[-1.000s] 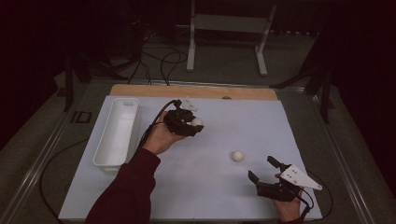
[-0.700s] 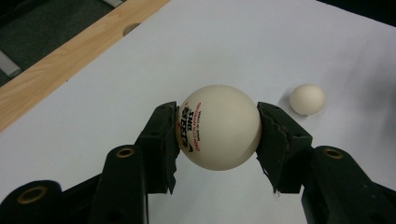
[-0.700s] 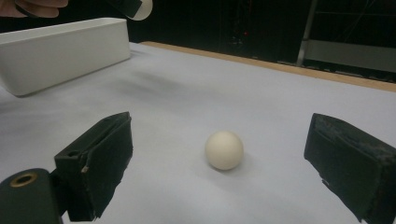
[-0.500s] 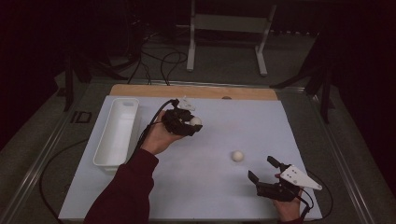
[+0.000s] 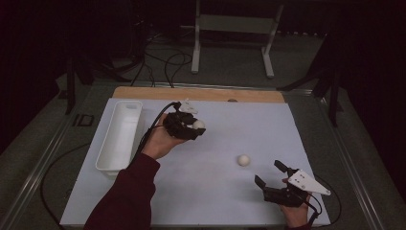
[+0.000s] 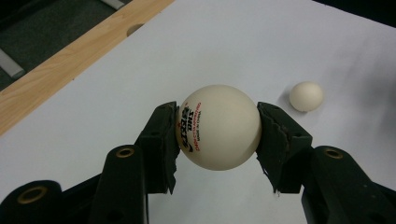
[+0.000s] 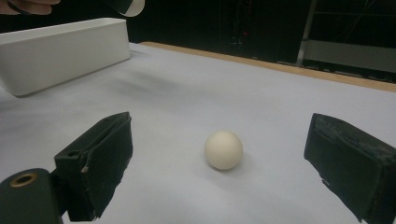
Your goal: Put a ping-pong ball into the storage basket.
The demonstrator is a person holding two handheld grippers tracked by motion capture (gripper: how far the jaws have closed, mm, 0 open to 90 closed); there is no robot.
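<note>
Nearest the person, at the front right corner of the white-covered desk (image 5: 201, 191), the right hand (image 5: 297, 218) holds the right gripper (image 5: 271, 173) low over the surface, pointing away and a little leftward. Its jaws stand wide apart with nothing between the pads. Just beyond them a loose ball (image 5: 243, 160) lies on the desk, apart from both jaws; in the right gripper view the same loose ball (image 7: 223, 149) sits on the white sheet ahead of the gap.

Farther in, the left forearm in a dark red sleeve (image 5: 122, 199) reaches up from the bottom edge, and the left hand (image 5: 160, 141) carries the left gripper (image 5: 194, 128) above the middle-left of the desk. This gripper is clamped on a second, printed ball (image 6: 218, 127): both pads press its sides, red and black lettering facing the left pad, and it hangs clear of the surface.

To the left of that hand a long white tray (image 5: 106, 162) lies lengthwise on the desk; from above its inside looks empty. Beyond, a wooden strip (image 5: 206, 94) edges the desk's far side.
</note>
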